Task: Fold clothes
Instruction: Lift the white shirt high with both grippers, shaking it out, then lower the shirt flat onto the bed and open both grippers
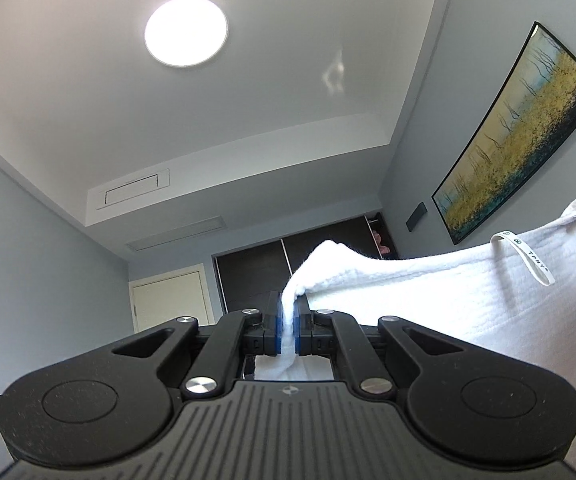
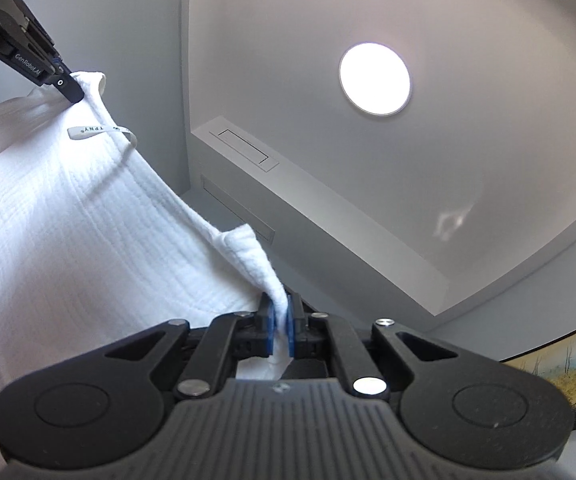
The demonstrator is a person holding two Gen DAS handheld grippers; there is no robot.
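The white cloth point(image 1: 448, 292) hangs in the air, stretched between both grippers. The left gripper point(image 1: 286, 320) pinches one corner tight. The right gripper point(image 2: 281, 328) pinches the other, seen at 3 o'clock from the left one. No fold shows yet; the folding is still to do.

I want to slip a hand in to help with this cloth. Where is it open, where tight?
Open air lies above the top hem of the white cloth, between the left tongs and the right tongs, up to the ceiling. It is tight at both pinched corners and by the label loop. No surface to set things on shows.
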